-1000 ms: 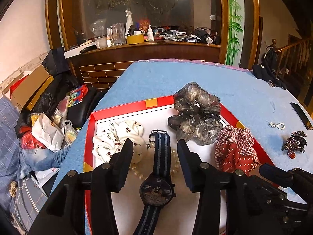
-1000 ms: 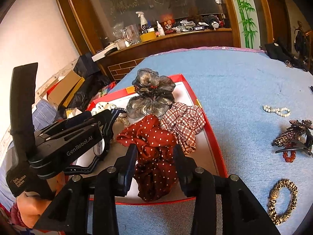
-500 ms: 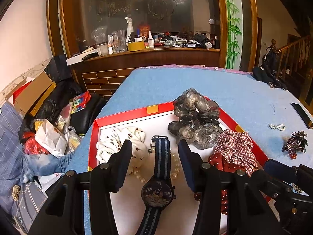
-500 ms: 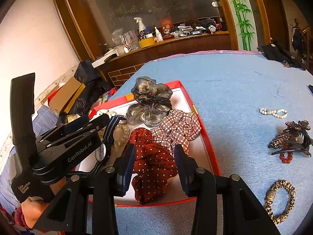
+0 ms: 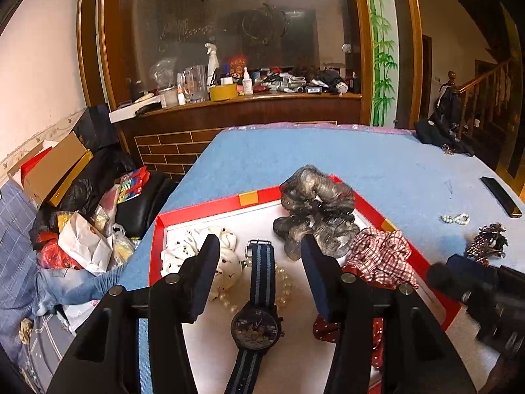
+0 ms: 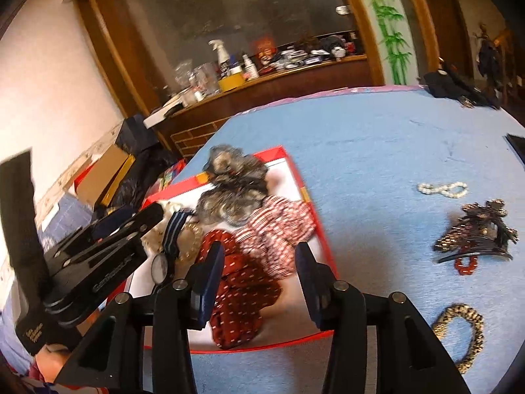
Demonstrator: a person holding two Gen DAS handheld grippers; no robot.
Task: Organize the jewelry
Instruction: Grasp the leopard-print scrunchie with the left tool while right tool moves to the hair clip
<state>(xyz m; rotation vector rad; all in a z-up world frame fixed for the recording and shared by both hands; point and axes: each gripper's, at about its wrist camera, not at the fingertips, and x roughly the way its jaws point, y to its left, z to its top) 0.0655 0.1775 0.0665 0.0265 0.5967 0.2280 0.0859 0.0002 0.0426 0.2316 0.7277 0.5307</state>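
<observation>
My left gripper (image 5: 259,272): jaws apart, empty, above the watch (image 5: 256,321).
My right gripper (image 6: 259,282): jaws apart, empty, over the red dotted scrunchie (image 6: 239,298).
Red tray (image 5: 210,203): frame centre.
Leopard bracelet (image 6: 462,335): lower right.

Matt blue cloth table cover (image 5: 328,157); glossy red tray (image 5: 203,207)

Watch (image 5: 255,312) in tray (image 5: 249,199), bracelet (image 6: 461,335) outside.

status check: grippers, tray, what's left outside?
Left gripper open over watch; right gripper open, empty. Scrunchies in red tray. Pearl bracelet, hair claw, leopard bracelet outside. Nothing blocking.
</observation>
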